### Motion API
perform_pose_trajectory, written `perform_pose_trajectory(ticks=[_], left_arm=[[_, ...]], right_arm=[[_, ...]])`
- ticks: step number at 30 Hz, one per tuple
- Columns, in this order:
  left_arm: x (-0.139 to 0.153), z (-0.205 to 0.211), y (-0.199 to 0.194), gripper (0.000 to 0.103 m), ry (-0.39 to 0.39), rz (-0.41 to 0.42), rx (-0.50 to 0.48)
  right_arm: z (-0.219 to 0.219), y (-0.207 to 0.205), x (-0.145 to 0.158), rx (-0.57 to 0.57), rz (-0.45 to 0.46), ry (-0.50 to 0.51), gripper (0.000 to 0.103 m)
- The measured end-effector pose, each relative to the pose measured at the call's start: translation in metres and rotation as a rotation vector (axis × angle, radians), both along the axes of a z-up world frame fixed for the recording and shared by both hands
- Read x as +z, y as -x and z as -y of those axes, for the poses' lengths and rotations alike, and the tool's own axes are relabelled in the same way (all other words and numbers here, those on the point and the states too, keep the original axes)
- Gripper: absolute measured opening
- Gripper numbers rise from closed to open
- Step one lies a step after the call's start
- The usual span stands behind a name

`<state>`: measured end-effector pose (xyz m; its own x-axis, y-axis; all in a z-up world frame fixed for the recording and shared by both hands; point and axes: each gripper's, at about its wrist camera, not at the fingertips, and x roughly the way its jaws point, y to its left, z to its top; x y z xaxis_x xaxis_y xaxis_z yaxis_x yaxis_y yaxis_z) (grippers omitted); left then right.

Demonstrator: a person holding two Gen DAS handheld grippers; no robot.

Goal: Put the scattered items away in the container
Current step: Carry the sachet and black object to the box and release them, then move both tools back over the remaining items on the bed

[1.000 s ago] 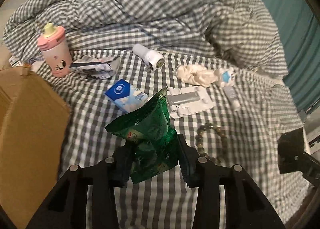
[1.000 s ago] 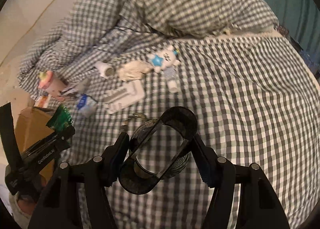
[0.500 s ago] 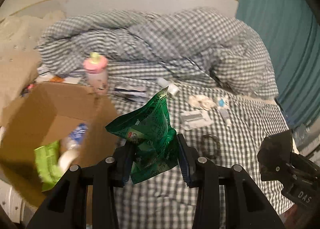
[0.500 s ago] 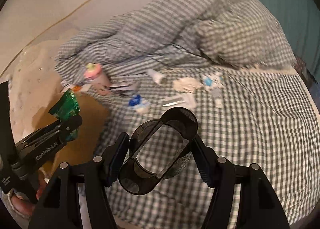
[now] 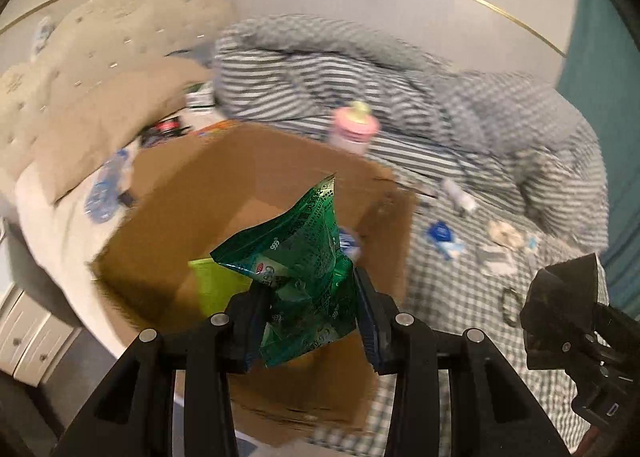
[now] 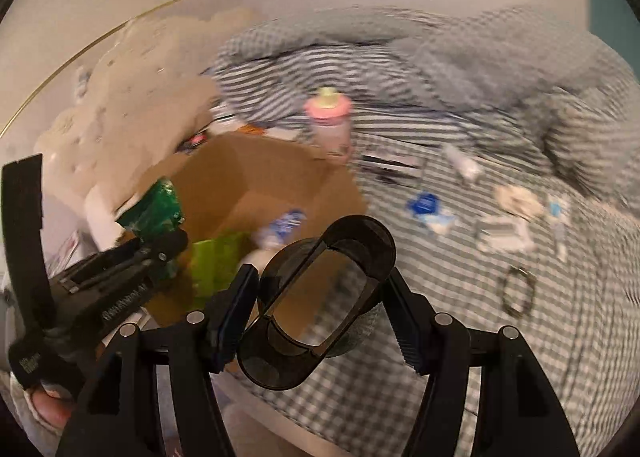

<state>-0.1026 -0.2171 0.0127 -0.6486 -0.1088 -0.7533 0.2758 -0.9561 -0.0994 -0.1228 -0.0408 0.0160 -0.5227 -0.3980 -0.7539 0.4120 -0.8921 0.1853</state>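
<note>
Now green packet (image 5: 298, 257) above cardboard box (image 5: 256, 161), formerly over bedding.

left tool (image 5: 310, 317): black fingers, silver screws | right tool (image 6: 320, 297): black, blue-edged pads

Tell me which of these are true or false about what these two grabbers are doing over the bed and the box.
1. The left gripper holds a green packet between its jaws. True.
2. The right gripper carries nothing. False: its jaws clasp a dark see-through container.
3. The cardboard box is closed. False: it stands open, with a lime-green item inside.
4. The pink bottle stands upright on the checked bedding. True.
5. A blue and white packet still lies on the bedding. True.
</note>
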Motion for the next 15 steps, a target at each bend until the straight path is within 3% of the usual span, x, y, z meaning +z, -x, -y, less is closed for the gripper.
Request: perform_pose_trajectory(ticks=[4, 8, 9, 11, 15], left_arm=[[-0.019, 0.036, 0.004, 0.041, -0.018, 0.038, 0.064], [-0.041, 0.047, 0.015, 0.045, -0.031, 0.082, 0.069], [-0.045, 0.047, 0.018, 0.049, -0.031, 0.088, 0.061], [-0.051, 0.048, 0.02, 0.075, -0.033, 0.095, 0.042], [-0.051, 0.046, 0.024, 0.09, -0.029, 0.068, 0.062]], right_arm=[[0.053, 0.02, -0.006, 0.075, 0.012, -0.018, 0.063], [0.089, 0.041, -0.019, 0.115, 0.028, -0.031, 0.063], [0.092, 0.043, -0.021, 0.111, 0.028, -0.031, 0.066], [0.091, 0.048, -0.024, 0.088, 0.03, -0.03, 0.081], [0.076, 0.055, -0.029, 0.049, 0.032, -0.011, 0.082]])
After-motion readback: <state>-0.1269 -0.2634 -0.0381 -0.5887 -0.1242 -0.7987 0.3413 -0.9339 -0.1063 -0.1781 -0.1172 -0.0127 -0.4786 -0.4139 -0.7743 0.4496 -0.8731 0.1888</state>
